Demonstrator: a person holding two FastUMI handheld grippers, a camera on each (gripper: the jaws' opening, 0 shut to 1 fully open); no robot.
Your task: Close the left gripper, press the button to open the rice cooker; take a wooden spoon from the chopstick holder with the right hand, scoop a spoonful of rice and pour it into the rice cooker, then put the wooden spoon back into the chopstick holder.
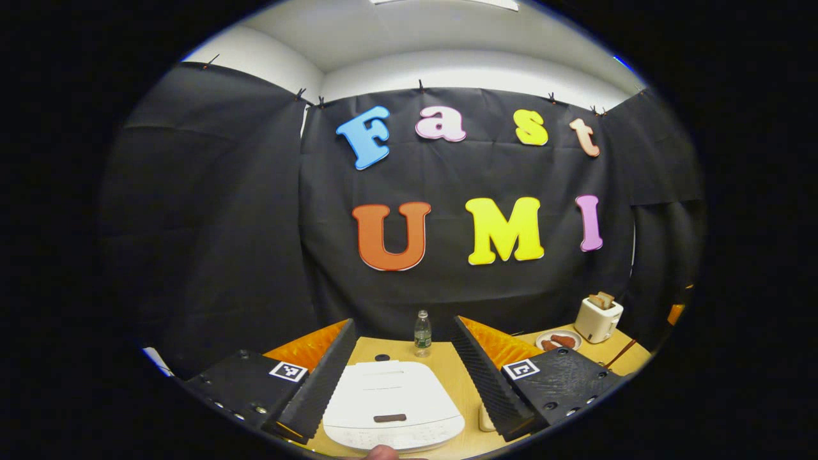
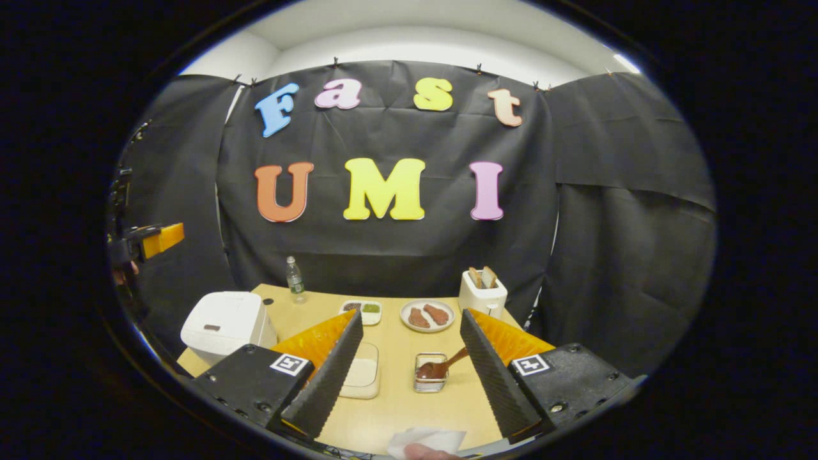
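Note:
The white rice cooker stands lid down on the wooden table, right below my left gripper, which is open and held above it. A dark button sits near the lid's front edge. In the right gripper view the cooker is at the table's left. A wooden spoon leans in the small chopstick holder, just ahead of my open right gripper. A clear box of rice lies to the holder's left. Part of the left gripper hangs above the cooker.
A water bottle stands behind the cooker. At the back are a two-part sauce dish, a plate of meat pieces and a toaster with bread. White paper lies at the near edge.

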